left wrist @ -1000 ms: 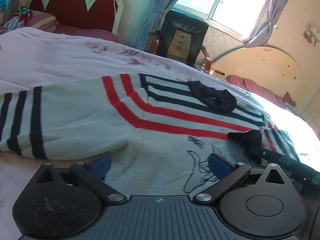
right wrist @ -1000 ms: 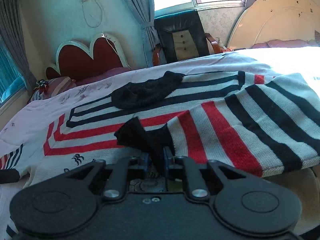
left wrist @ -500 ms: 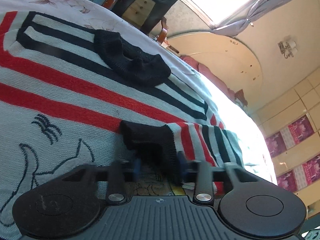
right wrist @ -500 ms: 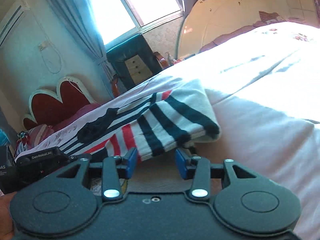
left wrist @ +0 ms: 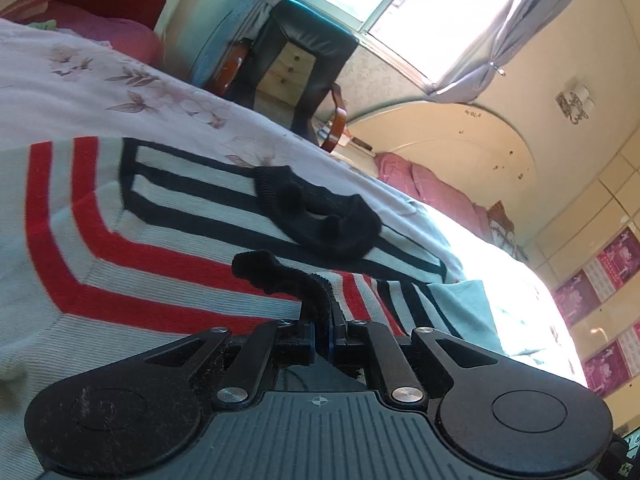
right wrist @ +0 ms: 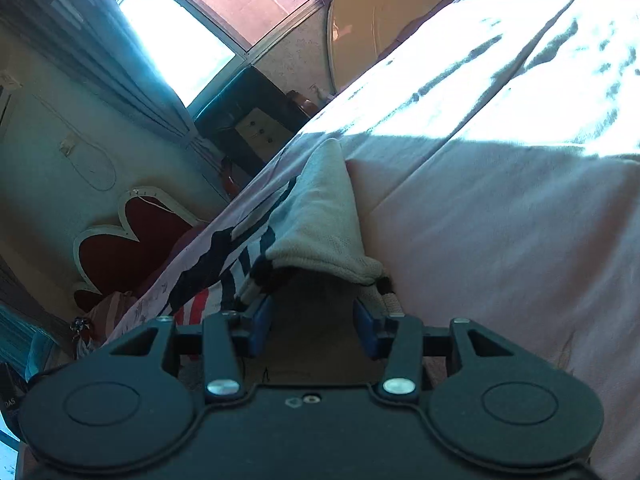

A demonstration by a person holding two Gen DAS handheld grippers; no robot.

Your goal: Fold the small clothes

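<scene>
- "DAS", in pale letters, stands on a dark device body (right wrist: 7, 403) at the far left edge of the right wrist view. The frame cuts it off, so any letters before it are lost.
- A small crosshair-in-circle mark (left wrist: 319, 401), with no letters, is moulded into the ribbed housing of the left gripper (left wrist: 322, 322).
- The pink posters (left wrist: 612, 264) on the tiled wall carry print and figures, too small to read.
- Small dark marks (left wrist: 472, 113) on the arched cream board look like writing but cannot be made out.
- A white label (left wrist: 626, 468) in the bottom right corner of the left wrist view bears one unclear character.
</scene>
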